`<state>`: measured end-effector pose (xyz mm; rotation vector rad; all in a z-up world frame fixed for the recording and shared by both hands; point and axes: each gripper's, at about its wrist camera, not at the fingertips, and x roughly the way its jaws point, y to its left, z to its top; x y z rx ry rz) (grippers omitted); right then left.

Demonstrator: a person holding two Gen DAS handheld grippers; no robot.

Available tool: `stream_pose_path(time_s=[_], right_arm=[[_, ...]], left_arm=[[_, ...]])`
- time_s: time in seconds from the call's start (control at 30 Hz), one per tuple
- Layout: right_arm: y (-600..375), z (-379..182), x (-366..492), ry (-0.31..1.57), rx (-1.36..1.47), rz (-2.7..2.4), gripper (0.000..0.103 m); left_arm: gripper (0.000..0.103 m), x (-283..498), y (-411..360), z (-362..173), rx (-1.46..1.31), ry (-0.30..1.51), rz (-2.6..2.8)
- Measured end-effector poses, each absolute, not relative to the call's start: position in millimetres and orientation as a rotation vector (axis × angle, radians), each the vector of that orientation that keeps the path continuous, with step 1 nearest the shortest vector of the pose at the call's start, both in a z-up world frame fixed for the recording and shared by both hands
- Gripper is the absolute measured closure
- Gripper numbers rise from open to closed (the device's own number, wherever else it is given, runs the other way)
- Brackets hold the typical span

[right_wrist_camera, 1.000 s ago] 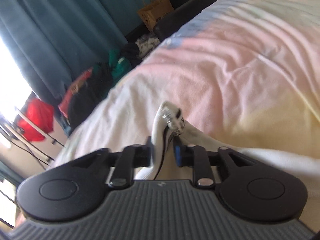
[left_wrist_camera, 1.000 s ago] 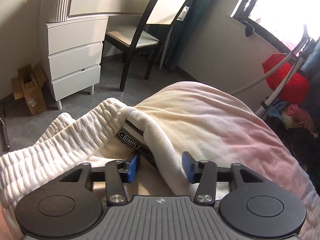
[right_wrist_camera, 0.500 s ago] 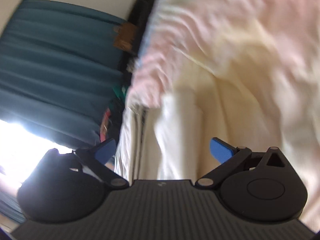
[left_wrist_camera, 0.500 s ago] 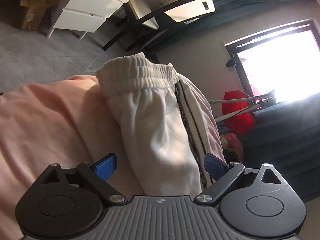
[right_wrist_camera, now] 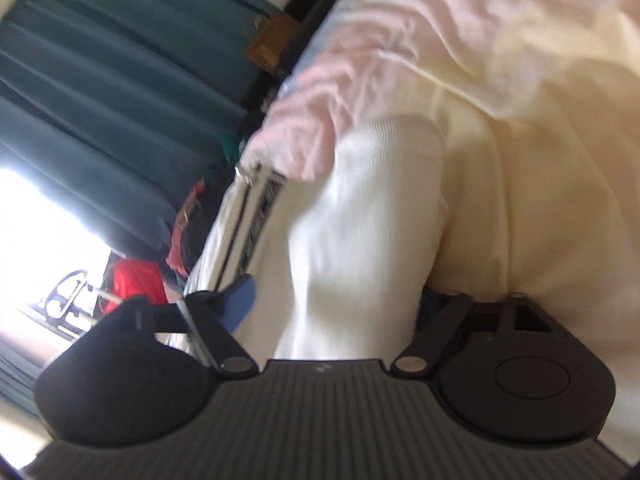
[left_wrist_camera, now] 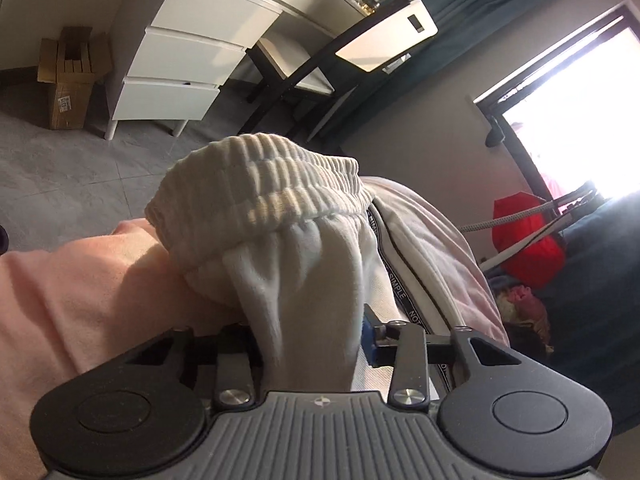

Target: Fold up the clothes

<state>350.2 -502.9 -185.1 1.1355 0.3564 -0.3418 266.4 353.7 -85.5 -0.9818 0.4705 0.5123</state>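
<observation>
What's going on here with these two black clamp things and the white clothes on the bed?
A person is folding white sweatpants on a bed with a pink cover, using a handheld gripper in each hand. The left gripper has closed on the fabric just below the ribbed waistband. The right gripper straddles another bunch of the same garment, but its view is blurred, so I cannot tell whether it has closed.
</observation>
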Motion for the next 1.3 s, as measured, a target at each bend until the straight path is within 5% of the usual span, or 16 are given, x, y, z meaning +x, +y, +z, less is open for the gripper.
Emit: stream_pose_path(time_s=[0.07, 0.23, 0.5, 0.9, 1.3], right_arm=[[-503.3, -188.1, 354.8, 0.324, 1.118, -0.364, 0.074], [-501.7, -166.8, 334.9, 0.29, 1.074, -0.348, 0.086], [-517.6, -136.4, 275.8, 0.336, 1.19, -0.269, 0.088], [-519.6, -162.1, 204.3, 0.456, 1.224, -0.261, 0.088], [-528.7, -178.7, 204.5, 0.484, 1.225, -0.202, 0.088]], left_arm=[[0.088, 257.2, 350.1, -81.2, -1.023, 0.415, 0.54], [0.094, 222.5, 344.3, -42.3, -1.023, 0.34, 0.531], [0.095, 137.6, 357.1, 25.8, -1.004, 0.303, 0.505], [0.093, 16.7, 401.3, -19.2, -1.059, 0.529, 0.542], [0.073, -0.2, 364.3, -3.9, -0.753, 0.74, 0.462]])
